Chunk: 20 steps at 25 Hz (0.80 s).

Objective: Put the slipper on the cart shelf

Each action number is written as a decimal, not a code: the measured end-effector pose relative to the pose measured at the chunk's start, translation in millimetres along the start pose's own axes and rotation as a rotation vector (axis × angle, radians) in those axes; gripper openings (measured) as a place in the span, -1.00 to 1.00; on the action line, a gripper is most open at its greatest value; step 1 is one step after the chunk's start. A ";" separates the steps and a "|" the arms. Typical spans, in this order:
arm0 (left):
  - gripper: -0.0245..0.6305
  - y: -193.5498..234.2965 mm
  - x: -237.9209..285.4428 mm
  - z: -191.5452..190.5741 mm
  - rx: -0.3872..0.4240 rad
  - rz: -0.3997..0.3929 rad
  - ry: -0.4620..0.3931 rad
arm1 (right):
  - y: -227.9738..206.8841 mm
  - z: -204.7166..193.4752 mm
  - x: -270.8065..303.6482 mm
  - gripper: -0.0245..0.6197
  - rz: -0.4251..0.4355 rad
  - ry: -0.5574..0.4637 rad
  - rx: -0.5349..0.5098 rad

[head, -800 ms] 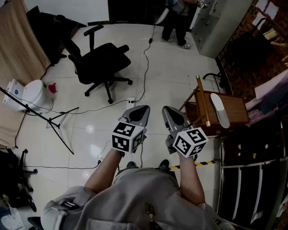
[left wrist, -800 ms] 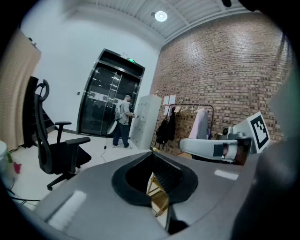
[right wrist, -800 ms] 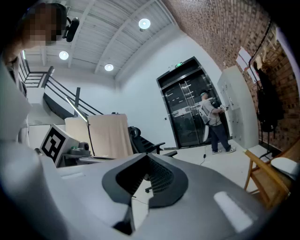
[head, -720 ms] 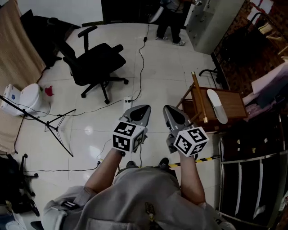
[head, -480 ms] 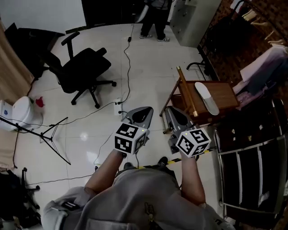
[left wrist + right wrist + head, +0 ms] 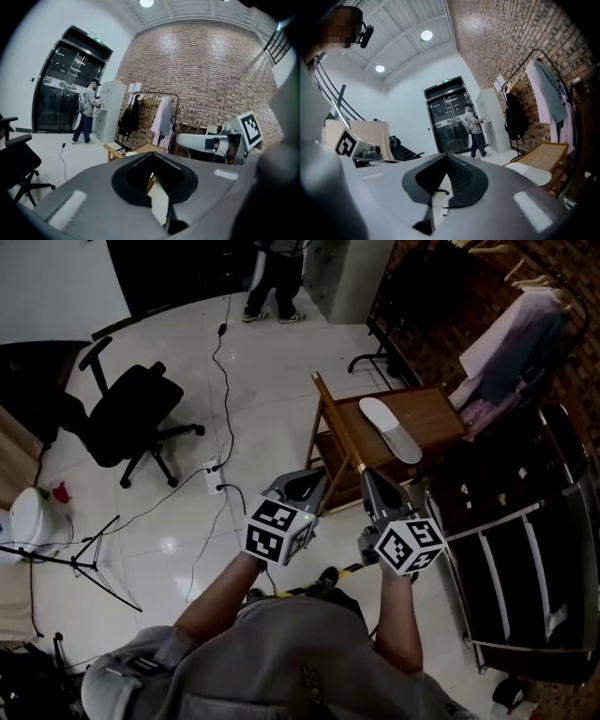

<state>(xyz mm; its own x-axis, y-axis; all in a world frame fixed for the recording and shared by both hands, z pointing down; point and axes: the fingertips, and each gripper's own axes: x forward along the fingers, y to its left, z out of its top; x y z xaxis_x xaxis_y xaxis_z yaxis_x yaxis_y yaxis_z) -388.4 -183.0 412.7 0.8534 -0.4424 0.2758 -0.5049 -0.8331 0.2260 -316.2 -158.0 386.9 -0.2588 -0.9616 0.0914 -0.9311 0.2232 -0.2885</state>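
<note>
A white slipper [image 6: 390, 429] lies sole-up on the top of a wooden cart [image 6: 439, 409], just beyond my two grippers. My left gripper [image 6: 302, 486] and my right gripper [image 6: 375, 491] are held side by side in front of the cart, both shut with nothing in them. In the right gripper view the slipper [image 6: 529, 172] shows low at the right on the cart top [image 6: 548, 152], beyond the jaws, whose tips meet. The left gripper view catches the cart's [image 6: 140, 149] edge just over its closed jaws.
A black office chair [image 6: 131, 413] and a floor cable [image 6: 221, 381] lie to the left. A clothes rack with a pink garment [image 6: 511, 343] stands behind the cart, a black shelf rack [image 6: 525, 587] to its right. A person [image 6: 272, 277] stands at the far lockers.
The view has swung right: the cart and slipper moved from the right edge towards the middle, and now sit directly ahead of both grippers. The grippers stay shut and side by side.
</note>
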 end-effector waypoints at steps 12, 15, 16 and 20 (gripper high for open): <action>-0.90 -67.5 125.6 6.6 0.035 -0.057 0.050 | -138.8 16.6 -43.9 -0.92 -0.090 -0.005 -0.014; -0.90 -81.1 148.6 13.4 0.029 -0.048 0.041 | -166.1 19.8 -51.3 -0.92 -0.086 0.005 -0.001; -0.90 -86.2 155.2 15.3 0.031 -0.051 0.044 | -175.0 21.7 -53.3 -0.92 -0.089 0.005 0.006; -0.90 -94.8 174.7 18.0 0.036 -0.060 0.061 | -201.3 30.0 -55.4 -0.92 -0.105 -0.005 0.018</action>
<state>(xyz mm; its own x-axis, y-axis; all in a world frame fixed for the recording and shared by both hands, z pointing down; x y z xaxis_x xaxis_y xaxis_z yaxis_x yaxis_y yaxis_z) -189.1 -187.2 422.7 0.8720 -0.3711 0.3192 -0.4470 -0.8694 0.2104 -106.7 -154.4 411.3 -0.1589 -0.9804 0.1168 -0.9481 0.1185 -0.2950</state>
